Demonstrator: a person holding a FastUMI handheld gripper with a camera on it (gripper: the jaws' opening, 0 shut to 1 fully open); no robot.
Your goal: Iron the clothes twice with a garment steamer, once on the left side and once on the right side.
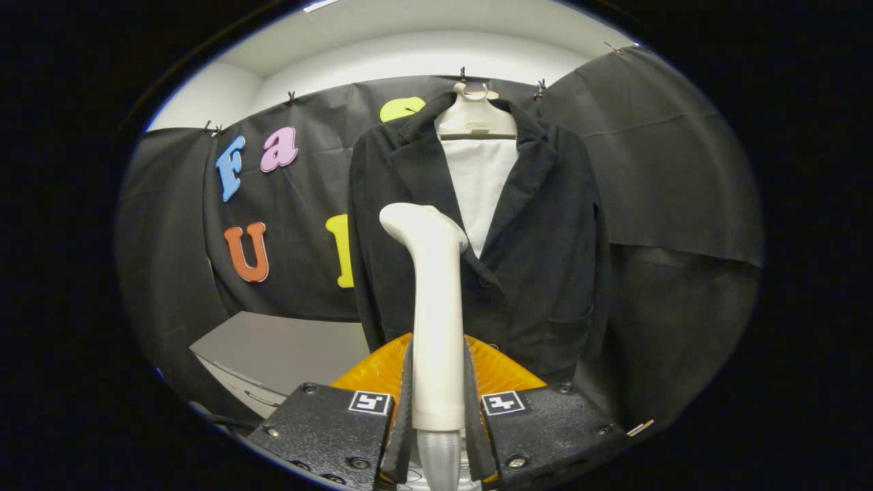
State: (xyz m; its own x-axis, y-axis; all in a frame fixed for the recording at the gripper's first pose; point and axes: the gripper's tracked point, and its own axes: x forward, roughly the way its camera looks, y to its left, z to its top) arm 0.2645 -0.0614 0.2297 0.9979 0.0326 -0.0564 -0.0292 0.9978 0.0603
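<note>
Gripper view looks forward along the gripper (438, 409), whose two black fingers (407, 416) stand close together and press on either side of the cream handle of the garment steamer (436, 314). The gripper is closed about that handle and holds the steamer upright; the handle rises from between the fingers toward 12 o'clock, and its head bends over toward 10 o'clock at the top. A grey stub of the steamer shows below the grip, at 6 o'clock.

Just behind the fingers sits an orange ribbed object (382, 368), fanning out on both sides of the handle.

Beyond the steamer, at 12 to 1 o'clock from the fingers, a black jacket (545, 239) hangs on a white hanger (475, 112) against the black cloth wall (655, 157). A white shirt (481, 184) shows in the open front between the lapels. The steamer head lies in front of the jacket's front panel on the 11 o'clock side; whether it touches the cloth cannot be told.

At 9 o'clock from the fingers, lower down, stands a grey tabletop (286, 348).
</note>
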